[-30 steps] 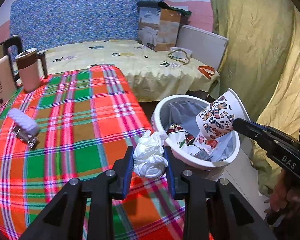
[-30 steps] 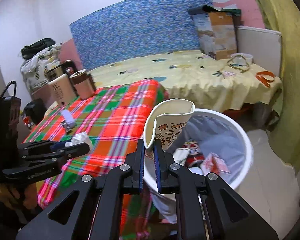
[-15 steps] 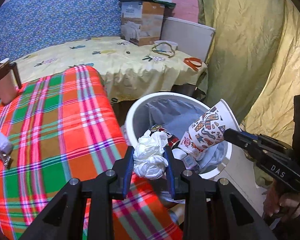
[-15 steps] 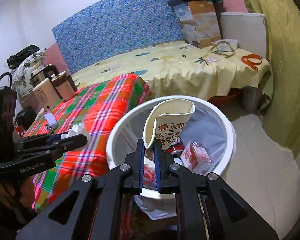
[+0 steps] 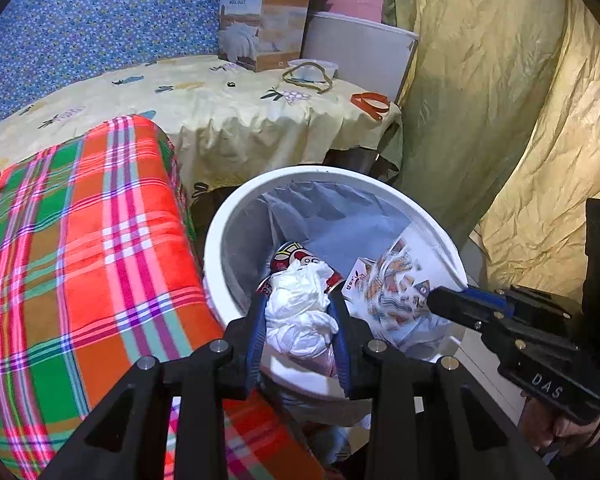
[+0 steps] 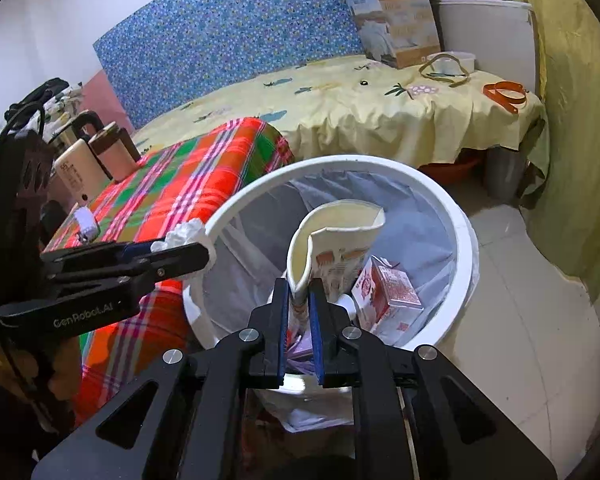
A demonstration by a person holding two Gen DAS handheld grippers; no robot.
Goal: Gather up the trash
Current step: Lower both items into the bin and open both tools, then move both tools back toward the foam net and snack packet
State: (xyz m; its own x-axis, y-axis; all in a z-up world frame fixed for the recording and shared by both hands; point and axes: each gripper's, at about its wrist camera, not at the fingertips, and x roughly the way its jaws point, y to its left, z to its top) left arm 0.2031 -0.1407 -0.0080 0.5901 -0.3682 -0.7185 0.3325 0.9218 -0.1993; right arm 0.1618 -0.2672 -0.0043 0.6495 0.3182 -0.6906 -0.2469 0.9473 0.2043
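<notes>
Filling the lower centre of both wrist views, the round white trash bin (image 5: 220, 240) stands on the floor against the edge of the plaid-covered table (image 5: 80, 240), with a grey liner inside. Both pieces of trash hang over its open mouth, so the coming move looks to be a simple release with each piece falling straight down.

In the right wrist view the patterned paper cup (image 6: 332, 248) sits at centre frame, its wall pinched flat between the nearly closed jaws of the right gripper (image 6: 300, 308). Its long axis runs up and away from the jaws, with the squashed open rim uppermost and over the middle of the bin. That puts it well inside the rim, and deeper into the opening than the other piece.

In the left wrist view the crumpled white tissue wad (image 5: 300, 312) sits at lower centre, clamped between the blue pads of the left gripper (image 5: 298, 320). It hangs over the near-left part of the opening, close to the rim on the table side, so I judge it the likelier of the two to catch the edge.

Already in the bin lie a red-and-white carton (image 6: 388, 296), on the right beside the cup, and a red printed wrapper (image 5: 296, 254) just behind the tissue.
</notes>
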